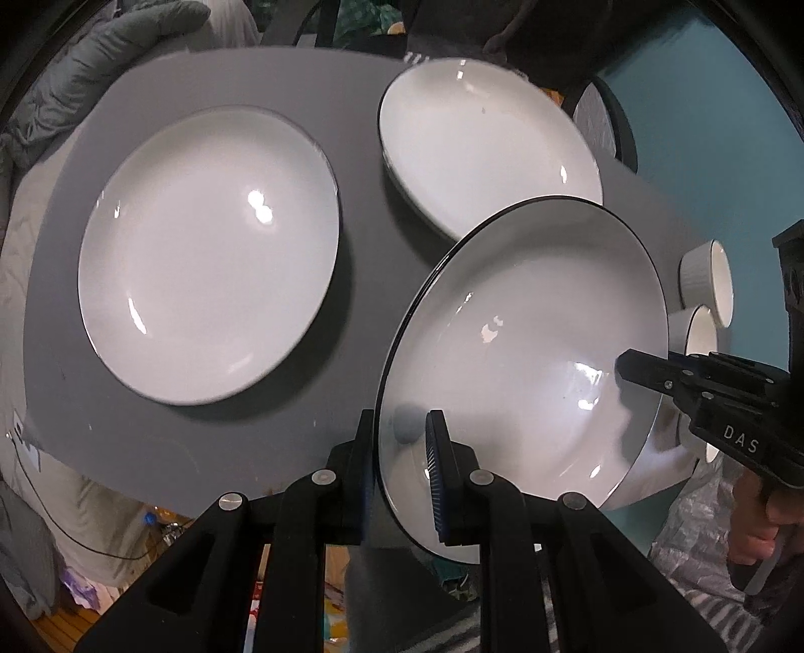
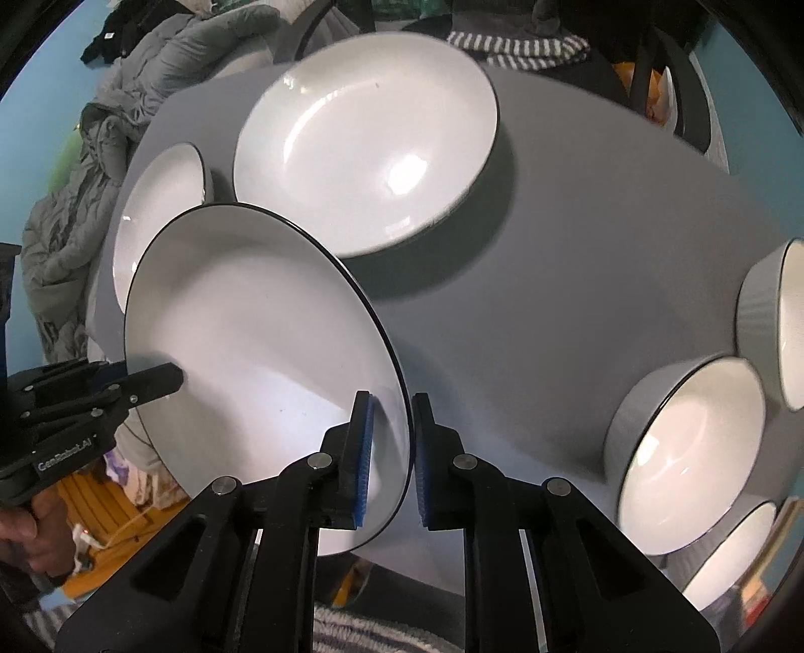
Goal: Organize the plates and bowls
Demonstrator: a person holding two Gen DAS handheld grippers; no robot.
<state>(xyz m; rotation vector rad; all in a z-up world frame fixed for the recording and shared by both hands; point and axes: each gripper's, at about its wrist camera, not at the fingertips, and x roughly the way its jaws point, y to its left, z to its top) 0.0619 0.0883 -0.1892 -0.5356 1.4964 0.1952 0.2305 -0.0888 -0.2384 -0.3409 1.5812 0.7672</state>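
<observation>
A large white plate with a dark rim [image 1: 522, 341] is held tilted above the grey table [image 1: 201, 442] by both grippers. My left gripper [image 1: 399, 472] is shut on its near rim. My right gripper [image 2: 392, 462] is shut on the opposite rim; it also shows in the left wrist view [image 1: 648, 374]. The held plate [image 2: 251, 351] fills the left of the right wrist view, with my left gripper [image 2: 161, 382] at its far edge. Two more white plates lie flat on the table: one at the left [image 1: 206, 251] and one at the back right [image 1: 482, 145].
Several small white ribbed bowls stand at the table's right side [image 2: 688, 452], [image 2: 784, 321], [image 1: 708, 281]. Grey jackets [image 2: 125, 100] lie beyond the table's far left. A striped cloth [image 2: 517, 45] lies at the back edge. Teal wall behind.
</observation>
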